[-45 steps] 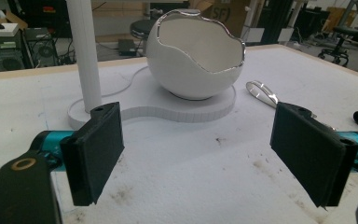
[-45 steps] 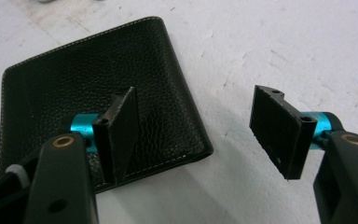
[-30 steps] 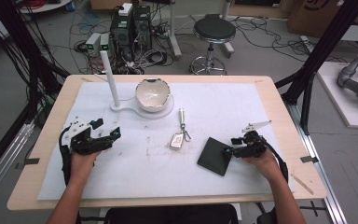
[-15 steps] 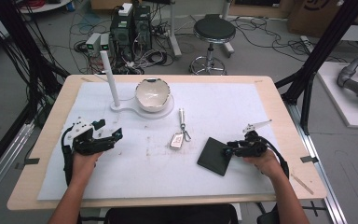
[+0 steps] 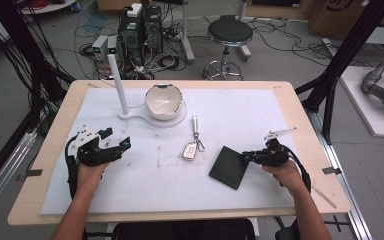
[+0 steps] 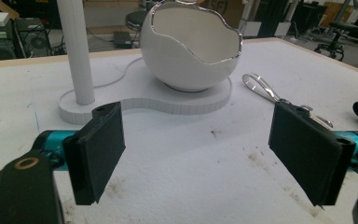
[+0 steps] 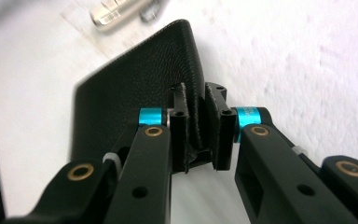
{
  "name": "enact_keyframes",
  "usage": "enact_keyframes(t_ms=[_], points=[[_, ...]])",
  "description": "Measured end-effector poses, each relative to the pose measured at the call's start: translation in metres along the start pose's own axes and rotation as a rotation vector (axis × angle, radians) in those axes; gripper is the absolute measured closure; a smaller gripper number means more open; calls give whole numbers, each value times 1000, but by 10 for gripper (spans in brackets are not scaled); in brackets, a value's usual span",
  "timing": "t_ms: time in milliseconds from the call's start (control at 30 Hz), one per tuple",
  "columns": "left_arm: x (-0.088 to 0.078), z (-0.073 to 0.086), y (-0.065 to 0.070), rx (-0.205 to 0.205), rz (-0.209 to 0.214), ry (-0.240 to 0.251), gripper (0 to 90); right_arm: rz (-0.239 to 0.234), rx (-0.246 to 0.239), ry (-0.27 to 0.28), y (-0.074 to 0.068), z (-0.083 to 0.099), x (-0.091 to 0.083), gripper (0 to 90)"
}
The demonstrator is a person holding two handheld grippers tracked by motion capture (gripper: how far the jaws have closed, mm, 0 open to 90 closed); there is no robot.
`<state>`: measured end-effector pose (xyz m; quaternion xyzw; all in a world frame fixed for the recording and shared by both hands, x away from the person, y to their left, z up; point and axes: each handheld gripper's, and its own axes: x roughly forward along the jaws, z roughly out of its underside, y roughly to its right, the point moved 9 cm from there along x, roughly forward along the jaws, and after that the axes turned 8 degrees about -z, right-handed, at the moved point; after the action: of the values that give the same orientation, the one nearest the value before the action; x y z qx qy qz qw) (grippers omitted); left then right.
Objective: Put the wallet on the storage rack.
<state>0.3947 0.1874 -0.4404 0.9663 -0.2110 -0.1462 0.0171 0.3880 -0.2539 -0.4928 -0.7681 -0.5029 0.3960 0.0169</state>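
My right gripper has its jaws clenched on the edge of the black wallet — lying at four o'clock on the table. My left gripper rests at nine o'clock, jaws released — facing the white bowl.

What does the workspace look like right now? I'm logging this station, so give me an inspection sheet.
Surface: white sheet on wooden table, faintly stained.
Job's things: black wallet; key fob; egg-shaped bowl on white stand with post.
Clutter: nothing seen.
Grippers: left gripper open, over bare sheet; right gripper shut on wallet's edge.
Cables: one trails from each gripper.
Surroundings: stool, computers, floor cables.
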Motion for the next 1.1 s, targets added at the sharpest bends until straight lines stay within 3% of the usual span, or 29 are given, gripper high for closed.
enact_keyframes(t_ms=[200,233,267,367,400,500,533,600,633,700,733,767,800,833,867,900,933,1000,1067,1100], points=[[2,-1,8,-2,41,-7,212,6,-52,56,-10,-9,-8,830],[2,-1,11,-5,55,-7,218,17,-92,74,-14,-12,-10,832],[3,-2,13,-6,64,-6,220,18,-95,77,-17,-14,-10,832],[5,-7,27,-15,149,-7,279,39,-143,90,-23,-20,-12,834],[5,-7,27,-15,149,-7,300,39,-143,90,-23,-20,-12,834],[10,-11,41,-2,205,-18,300,70,-198,105,-31,-28,-13,836],[14,-12,51,-3,254,-31,300,75,-211,107,-33,-29,-13,837],[20,-13,61,-2,293,-41,300,83,-238,115,-37,-33,-14,837],[20,-13,61,-2,293,-41,300,83,-238,115,-37,-33,-14,837],[31,-15,79,6,345,-54,299,93,-275,125,-42,-37,-15,838],[31,-15,79,6,345,-54,299,93,-275,125,-42,-37,-15,838],[38,-15,93,23,384,-63,299,94,-295,123,-45,-38,-15,838],[38,-15,93,23,384,-63,299,94,-295,123,-45,-38,-15,838],[46,-15,108,45,419,-75,299,96,-315,125,-47,-39,-15,837],[46,-15,108,45,419,-75,299,96,-315,125,-47,-39,-15,837],[54,-13,123,68,454,-90,299,94,-327,127,-49,-39,-14,837],[54,-13,123,68,454,-90,299,95,-337,126,-49,-40,-14,837],[67,-9,143,95,493,-120,300,97,-349,127,-50,-41,-14,837],[72,-8,149,98,505,-131,302,95,-353,124,-51,-41,-13,837],[80,-7,161,100,533,-141,306,95,-369,124,-53,-42,-12,837]])
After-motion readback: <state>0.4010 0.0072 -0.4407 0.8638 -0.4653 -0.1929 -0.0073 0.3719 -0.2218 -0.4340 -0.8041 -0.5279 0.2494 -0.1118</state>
